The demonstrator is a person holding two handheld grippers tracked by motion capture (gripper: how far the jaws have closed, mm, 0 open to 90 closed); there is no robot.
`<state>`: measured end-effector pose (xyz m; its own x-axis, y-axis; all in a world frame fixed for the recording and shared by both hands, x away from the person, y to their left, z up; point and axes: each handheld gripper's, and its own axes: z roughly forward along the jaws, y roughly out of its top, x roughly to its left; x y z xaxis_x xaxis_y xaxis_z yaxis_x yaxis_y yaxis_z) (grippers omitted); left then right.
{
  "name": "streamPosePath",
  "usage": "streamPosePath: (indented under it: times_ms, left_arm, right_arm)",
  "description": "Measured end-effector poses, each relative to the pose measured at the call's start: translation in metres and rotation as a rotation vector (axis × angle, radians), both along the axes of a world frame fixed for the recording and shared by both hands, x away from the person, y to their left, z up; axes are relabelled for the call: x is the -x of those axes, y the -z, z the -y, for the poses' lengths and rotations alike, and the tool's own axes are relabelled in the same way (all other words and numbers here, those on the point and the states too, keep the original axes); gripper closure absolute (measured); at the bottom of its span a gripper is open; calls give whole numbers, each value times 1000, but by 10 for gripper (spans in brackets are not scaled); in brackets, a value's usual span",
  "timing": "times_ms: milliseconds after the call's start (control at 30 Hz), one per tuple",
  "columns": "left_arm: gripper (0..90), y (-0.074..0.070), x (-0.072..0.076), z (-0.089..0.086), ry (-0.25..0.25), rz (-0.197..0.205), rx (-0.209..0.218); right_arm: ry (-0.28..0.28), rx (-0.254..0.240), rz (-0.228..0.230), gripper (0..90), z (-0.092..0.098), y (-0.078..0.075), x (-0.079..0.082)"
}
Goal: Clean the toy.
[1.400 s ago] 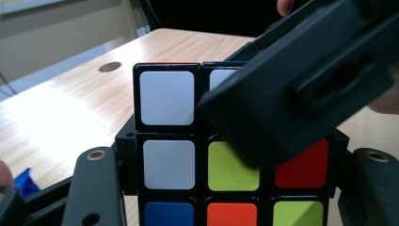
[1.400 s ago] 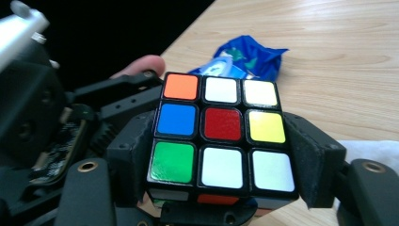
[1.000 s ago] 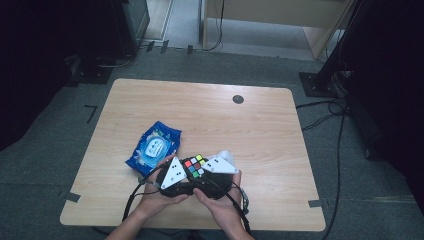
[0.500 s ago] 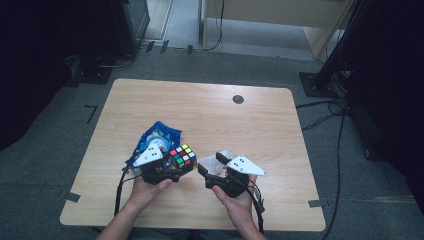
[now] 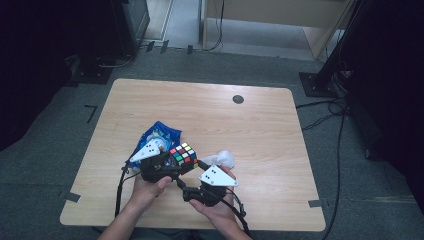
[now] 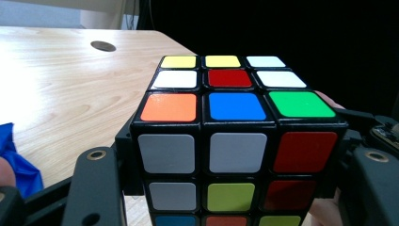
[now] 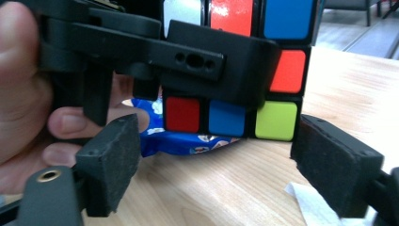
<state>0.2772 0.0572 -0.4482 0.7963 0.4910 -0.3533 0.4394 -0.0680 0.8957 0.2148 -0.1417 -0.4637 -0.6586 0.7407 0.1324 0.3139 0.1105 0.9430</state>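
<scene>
A scrambled Rubik's cube (image 5: 184, 152) hangs above the table's near left part, and my left gripper (image 5: 176, 163) is shut on it. In the left gripper view the cube (image 6: 235, 141) sits between the two black jaws, pressed at both sides. My right gripper (image 5: 190, 174) points at the cube from the near right. Its jaws have just been opening. In the right gripper view its pads (image 7: 110, 165) stand wide apart below the cube's bottom row (image 7: 275, 120) without touching it. The left gripper's jaw (image 7: 207, 61) lies across the cube's face there.
A blue snack packet (image 5: 160, 134) lies on the wooden table (image 5: 250, 130) just behind the left hand. A crumpled white tissue (image 5: 223, 159) lies right of the cube. A dark round grommet (image 5: 238, 99) sits at the far middle. Cables trail off the near edge.
The right gripper let go of the cube, drew off to the right, then came back under it. The left gripper carried the cube a little left and away.
</scene>
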Motion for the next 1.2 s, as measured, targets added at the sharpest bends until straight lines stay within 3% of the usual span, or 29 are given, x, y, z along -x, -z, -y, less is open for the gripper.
streamPosePath:
  times_ms: [133, 300, 467, 600, 667, 733, 833, 967, 1100, 1133, 1200]
  left_arm:
    - [340, 0, 1, 3, 14, -3, -1]
    - [339, -2, 2, 4, 14, 8, -21]
    - [337, -10, 4, 7, 26, 32, -99]
    - [332, -15, 4, 10, 43, 3, -143]
    - [324, -16, 2, 11, 60, -21, -165]
    - [318, -17, 1, 12, 81, -41, -183]
    - [335, -16, 1, 14, 104, -54, -224]
    - [340, -15, 0, 12, 89, -58, -204]
    - [340, -16, -5, -1, 47, -82, -103]
    - [340, -16, -7, -5, 43, -87, -71]
    - [340, -15, -7, -7, 50, -83, -56]
  right_arm:
    - [35, 29, 42, 303, 0, 0, 1]
    - [25, 79, 115, 337, 4, 2, 2]
    - [-6, 148, 192, 340, 7, 3, 3]
    - [-36, 217, 267, 342, 11, 2, 3]
    - [-56, 276, 305, 342, 11, 3, 5]
    - [-101, 387, 379, 342, 10, 3, 8]
    - [-133, 475, 423, 341, 8, 6, 11]
    - [-121, 434, 391, 333, 9, 9, 9]
    - [-87, 398, 316, 346, 16, 13, 1]
    - [-79, 380, 286, 374, 19, 14, -2]
    - [-41, 306, 195, 527, 27, 18, -9]
